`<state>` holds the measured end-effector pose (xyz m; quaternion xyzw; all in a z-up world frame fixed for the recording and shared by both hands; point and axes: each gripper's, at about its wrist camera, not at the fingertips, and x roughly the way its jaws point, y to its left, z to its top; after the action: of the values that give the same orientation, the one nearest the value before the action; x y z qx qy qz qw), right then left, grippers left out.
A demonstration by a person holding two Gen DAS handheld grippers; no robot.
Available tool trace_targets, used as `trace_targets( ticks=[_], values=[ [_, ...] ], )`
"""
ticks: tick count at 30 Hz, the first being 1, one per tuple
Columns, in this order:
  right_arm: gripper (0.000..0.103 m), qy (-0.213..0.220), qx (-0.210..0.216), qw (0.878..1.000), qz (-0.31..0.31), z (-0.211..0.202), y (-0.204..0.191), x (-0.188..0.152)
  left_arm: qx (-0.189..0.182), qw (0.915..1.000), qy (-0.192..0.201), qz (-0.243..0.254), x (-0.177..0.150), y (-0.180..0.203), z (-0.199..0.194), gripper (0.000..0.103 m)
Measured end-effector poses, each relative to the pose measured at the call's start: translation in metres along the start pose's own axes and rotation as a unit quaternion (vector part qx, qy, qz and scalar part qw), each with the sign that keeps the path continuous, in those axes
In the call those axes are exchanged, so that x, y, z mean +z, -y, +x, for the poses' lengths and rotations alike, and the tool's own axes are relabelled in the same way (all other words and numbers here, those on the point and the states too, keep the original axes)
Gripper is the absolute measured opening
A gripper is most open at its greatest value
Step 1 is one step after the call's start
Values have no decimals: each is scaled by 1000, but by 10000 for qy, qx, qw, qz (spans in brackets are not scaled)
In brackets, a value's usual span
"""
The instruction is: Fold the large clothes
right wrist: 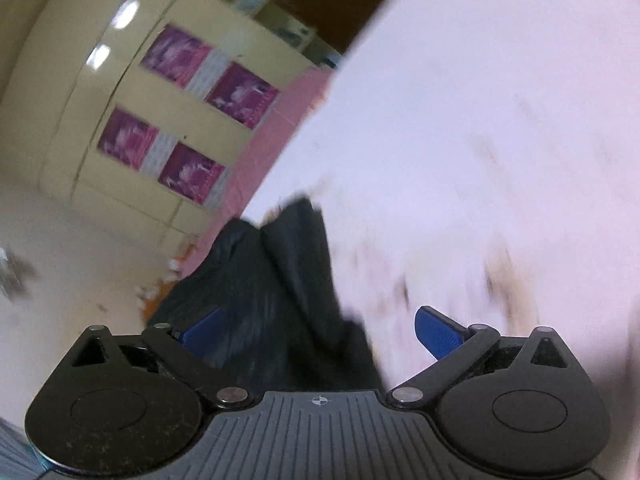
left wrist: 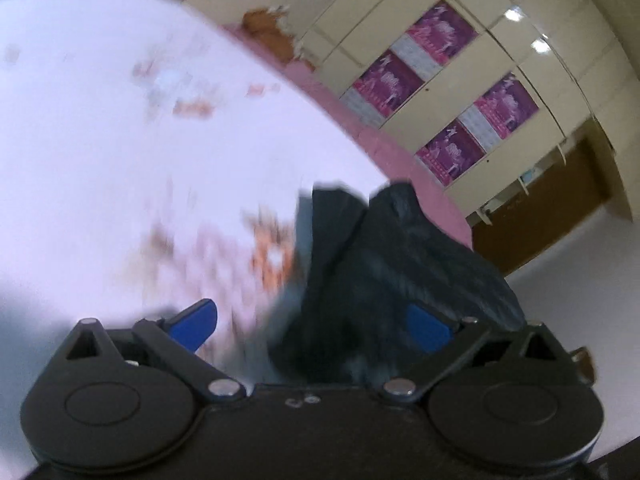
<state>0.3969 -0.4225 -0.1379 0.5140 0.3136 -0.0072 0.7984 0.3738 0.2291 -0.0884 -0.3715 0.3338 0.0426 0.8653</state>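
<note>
A dark, almost black garment (left wrist: pixel 384 264) lies bunched on a white sheet with faint orange print (left wrist: pixel 120 140). In the left wrist view it reaches in between the blue fingertips (left wrist: pixel 196 324) of my left gripper (left wrist: pixel 312 326), whose jaws stand wide apart. In the right wrist view the same garment (right wrist: pixel 276 288) fills the left half of the gap of my right gripper (right wrist: pixel 320 330), which is also wide open; its right fingertip (right wrist: pixel 436 332) is over the white sheet (right wrist: pixel 480 140). Both views are motion-blurred.
A pink edge (left wrist: pixel 384 148) borders the sheet. Behind it is a cream cabinet wall with purple posters (left wrist: pixel 440 28), also in the right wrist view (right wrist: pixel 180 104). A brown door (left wrist: pixel 552 216) stands at the right.
</note>
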Motion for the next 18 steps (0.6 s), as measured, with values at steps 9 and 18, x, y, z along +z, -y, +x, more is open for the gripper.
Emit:
trace_targets(
  ticks=[9,18],
  values=[
    [82,-408,299,9963,694,27,-2,-20,-225,9975,-250,-615,-14,15,58,95],
    [26,-490,80,9985,-219,54,-32,-18,-320,9993,-151,-95,-9,41,81,30]
  ],
)
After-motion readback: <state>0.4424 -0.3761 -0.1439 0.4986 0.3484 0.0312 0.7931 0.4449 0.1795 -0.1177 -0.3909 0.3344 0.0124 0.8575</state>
